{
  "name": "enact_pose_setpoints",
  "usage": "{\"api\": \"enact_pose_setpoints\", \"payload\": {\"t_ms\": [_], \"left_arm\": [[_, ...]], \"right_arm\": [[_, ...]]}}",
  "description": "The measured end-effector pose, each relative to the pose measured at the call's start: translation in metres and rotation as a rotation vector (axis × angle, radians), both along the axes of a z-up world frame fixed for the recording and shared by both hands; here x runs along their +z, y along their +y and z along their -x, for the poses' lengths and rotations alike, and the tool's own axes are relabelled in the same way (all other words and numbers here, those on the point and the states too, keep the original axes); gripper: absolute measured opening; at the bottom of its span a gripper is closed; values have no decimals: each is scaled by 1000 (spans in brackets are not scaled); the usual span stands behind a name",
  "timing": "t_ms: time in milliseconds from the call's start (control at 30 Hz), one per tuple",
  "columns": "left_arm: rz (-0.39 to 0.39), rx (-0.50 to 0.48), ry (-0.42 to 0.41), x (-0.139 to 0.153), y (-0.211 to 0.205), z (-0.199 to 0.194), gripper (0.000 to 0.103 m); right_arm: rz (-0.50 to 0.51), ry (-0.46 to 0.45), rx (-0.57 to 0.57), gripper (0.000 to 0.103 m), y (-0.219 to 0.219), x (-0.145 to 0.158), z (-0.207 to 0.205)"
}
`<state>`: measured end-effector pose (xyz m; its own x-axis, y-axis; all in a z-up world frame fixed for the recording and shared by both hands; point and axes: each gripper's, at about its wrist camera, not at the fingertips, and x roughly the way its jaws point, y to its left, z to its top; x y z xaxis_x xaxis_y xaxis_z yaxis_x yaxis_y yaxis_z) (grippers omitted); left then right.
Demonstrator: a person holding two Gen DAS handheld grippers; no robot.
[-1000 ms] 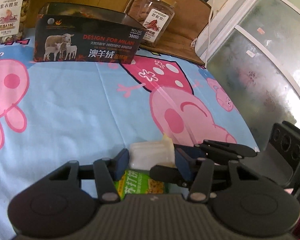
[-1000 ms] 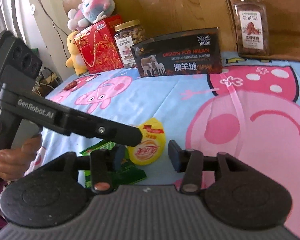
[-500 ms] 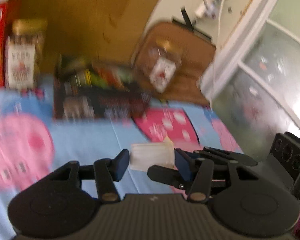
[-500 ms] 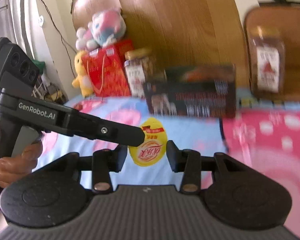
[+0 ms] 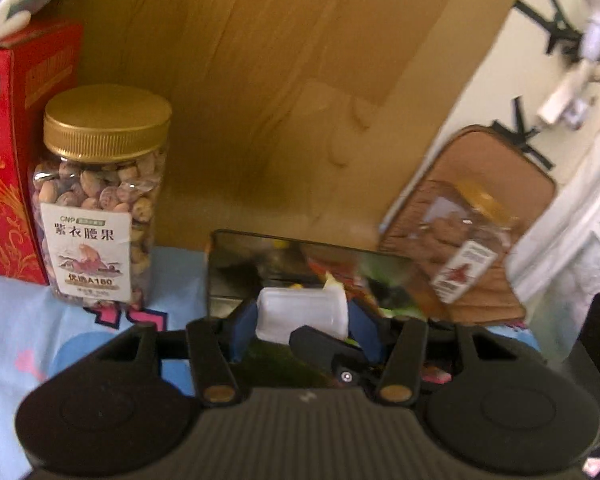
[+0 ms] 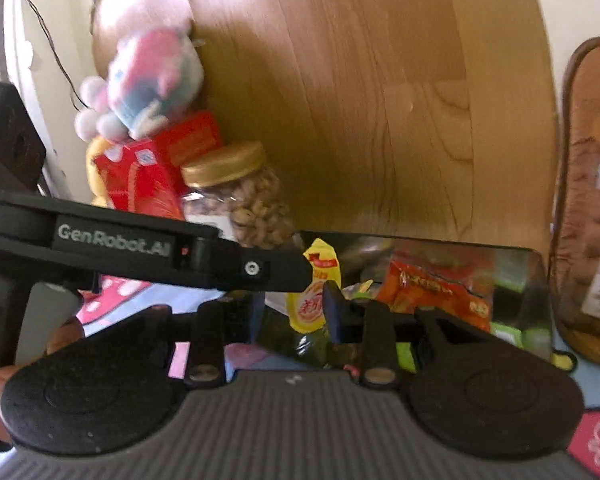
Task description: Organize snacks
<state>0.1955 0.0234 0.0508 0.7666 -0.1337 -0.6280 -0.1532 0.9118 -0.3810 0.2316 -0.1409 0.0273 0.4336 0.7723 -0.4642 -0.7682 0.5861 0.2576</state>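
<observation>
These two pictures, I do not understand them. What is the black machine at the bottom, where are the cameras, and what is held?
No robot: a person holds one hand tool with two-finger tongs in each hand. A camera on each tool looks forward along its fingers.

Left view: the left tongs are shut on a white translucent snack cup. Right view: the right tongs are shut on a yellow snack packet; the black bar crossing it is the left tool.

Both hang over a dark open box holding snacks, on a blue cartoon-print cloth. Beside it stands a clear gold-lidded nut jar.
</observation>
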Motion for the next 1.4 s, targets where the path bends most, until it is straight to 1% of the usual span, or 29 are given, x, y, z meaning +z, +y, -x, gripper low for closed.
{"api": "enact_pose_setpoints", "payload": {"t_ms": [100, 167, 300, 400, 500, 533, 567, 633, 767, 833, 900, 1000, 1067, 1100, 1133, 1167, 1200, 1300, 1367, 1400], "left_arm": [[-8, 25, -14, -6, 4, -4, 52], [9, 26, -18, -6, 5, -3, 52], [-10, 35, -50, 8, 3, 13, 52], [-2, 15, -84, 24, -4, 43, 52], [-9, -38, -92, 26, -20, 83, 52], [-14, -63, -84, 22, -28, 99, 52], [-18, -83, -76, 18, -33, 111, 52], [-12, -134, -50, 3, -44, 138, 52], [57, -226, 41, -31, -59, 179, 52], [95, -253, 68, -43, -64, 191, 52], [108, -270, 87, -50, -69, 201, 52], [135, -288, 95, -57, -74, 213, 52], [151, -308, 125, -65, -83, 217, 52], [142, -309, 112, -67, -87, 222, 52], [118, -314, 102, -67, -92, 226, 52], [106, -322, 98, -66, -95, 228, 52], [110, -322, 99, -66, -97, 228, 52], [146, -300, 106, -66, -92, 229, 52], [167, -280, 107, -66, -87, 229, 52], [169, -267, 106, -65, -84, 229, 52]], "right_arm": [[32, -25, -30, 36, 7, -6, -5], [27, -18, -31, 36, 5, -6, -7], [-5, -19, -42, 36, -14, 2, 3], [-52, 7, -45, 36, -39, 9, 16], [-106, 67, -24, 36, -76, 9, 42], [-116, 84, -12, 37, -88, 8, 52], [-124, 106, 4, 40, -104, 5, 67], [-125, 136, 27, 41, -127, -5, 95], [-71, 166, 29, 41, -168, -28, 158], [-57, 200, 30, 41, -181, -37, 179], [-49, 255, 40, 43, -189, -46, 194], [-6, 267, 58, 45, -190, -52, 212], [24, 253, 97, 45, -181, -53, 219], [50, 232, 111, 45, -174, -55, 223], [77, 204, 121, 45, -165, -55, 226], [95, 157, 126, 45, -159, -54, 231], [118, 111, 138, 45, -149, -54, 235], [193, -23, 107, 45, -128, -53, 235], [211, -60, 76, 47, -120, -53, 226], [199, -49, 75, 47, -118, -54, 221]]}}
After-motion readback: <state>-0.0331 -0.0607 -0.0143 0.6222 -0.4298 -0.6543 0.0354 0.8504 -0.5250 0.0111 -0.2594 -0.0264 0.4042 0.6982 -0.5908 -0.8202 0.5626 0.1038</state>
